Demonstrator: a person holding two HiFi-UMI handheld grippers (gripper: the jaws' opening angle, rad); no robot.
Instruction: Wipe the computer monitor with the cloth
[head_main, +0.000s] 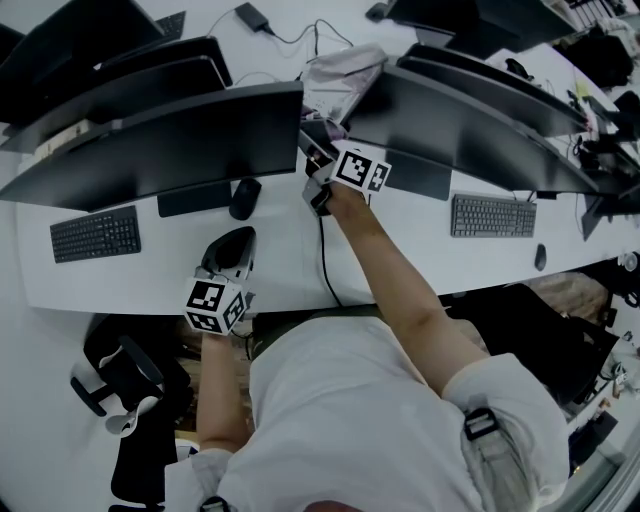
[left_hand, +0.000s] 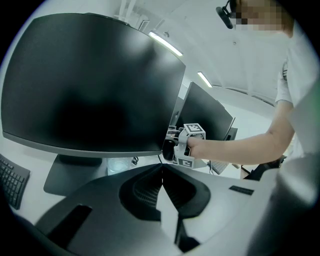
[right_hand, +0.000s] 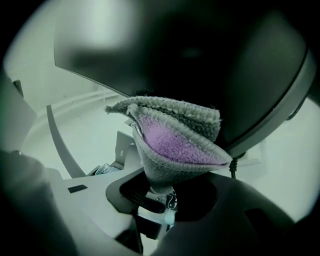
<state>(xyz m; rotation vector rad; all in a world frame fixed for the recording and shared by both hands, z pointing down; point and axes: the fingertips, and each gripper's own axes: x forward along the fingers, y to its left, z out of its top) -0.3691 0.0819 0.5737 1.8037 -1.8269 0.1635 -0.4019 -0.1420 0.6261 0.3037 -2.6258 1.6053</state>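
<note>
A wide curved black monitor (head_main: 150, 150) stands on the white desk (head_main: 290, 270), its dark screen filling the left gripper view (left_hand: 90, 85). My right gripper (head_main: 320, 152) is at that monitor's lower right corner, and it also shows from the side in the left gripper view (left_hand: 186, 146). It is shut on a folded grey and purple cloth (right_hand: 175, 135), which lies up against the screen (right_hand: 200, 60) near its bottom edge. My left gripper (head_main: 228, 262) hangs low over the desk's front, jaws shut on nothing (left_hand: 161, 172).
A second curved monitor (head_main: 480, 130) stands to the right, more screens behind. Keyboards (head_main: 95, 233) (head_main: 493, 215), a black mouse (head_main: 244, 198), another mouse (head_main: 540, 257) and a cable (head_main: 325, 250) lie on the desk. Light fabric (head_main: 340, 75) is bundled behind. An office chair (head_main: 120, 380) is at lower left.
</note>
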